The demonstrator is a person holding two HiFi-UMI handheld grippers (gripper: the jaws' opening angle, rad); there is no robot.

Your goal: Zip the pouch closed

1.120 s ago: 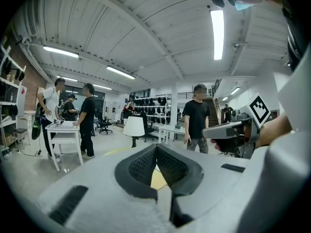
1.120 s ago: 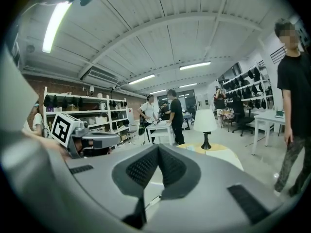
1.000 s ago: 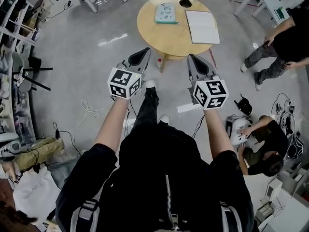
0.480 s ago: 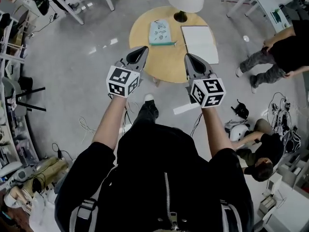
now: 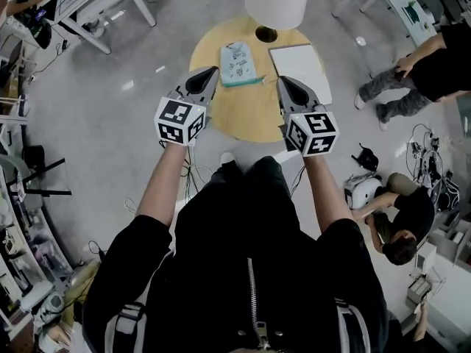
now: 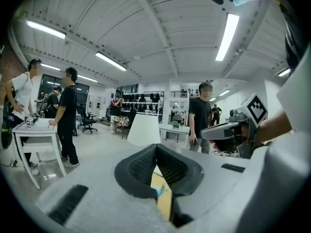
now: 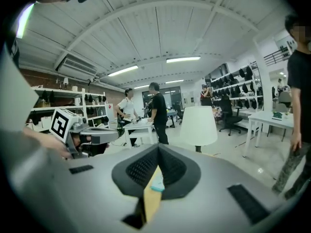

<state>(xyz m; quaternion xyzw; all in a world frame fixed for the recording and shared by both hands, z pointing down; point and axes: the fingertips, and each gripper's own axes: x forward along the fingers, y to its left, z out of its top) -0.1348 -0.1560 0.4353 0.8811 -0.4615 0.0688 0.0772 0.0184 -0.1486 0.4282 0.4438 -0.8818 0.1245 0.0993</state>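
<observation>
The person is holding both tools out ahead of the body, above the near edge of a round, pale yellow wooden table [image 5: 221, 120]. The left grey plastic gripper with black ribbed pads [image 5: 211, 73] is pointing towards the table's left rim. In the left gripper view the same gripper [image 6: 156, 149] is pressing its two pads together at the tips, forming a closed, pointed arch with nothing clamped between them. The pads are showing a fine grid texture against the smooth matt grey shell. The right grey plastic gripper with black ribbed pads [image 5: 282, 81] is mirroring it over the table's right side. In the right gripper view this gripper [image 7: 158, 152] is likewise sitting fully closed and gripping nothing. Each tool is carrying a white cube printed with black square markers at its rear. The flat, rectangular teal fabric pouch with small printed figures [image 5: 237, 63] is lying on the far left part of the tabletop, apart from both tools and between their tips as the head view shows it. Slivers of it are peeking through the slots beneath the closed pads [image 6: 160, 191] [image 7: 156, 183], together with yellow wood. Just right of the pouch a flat white rectangular pad of paper [image 5: 300, 68] is lying. A lamp with a white conical shade and round black base [image 5: 277, 1] is standing at the far edge. I cannot tell whether the pouch's zip is open.
</observation>
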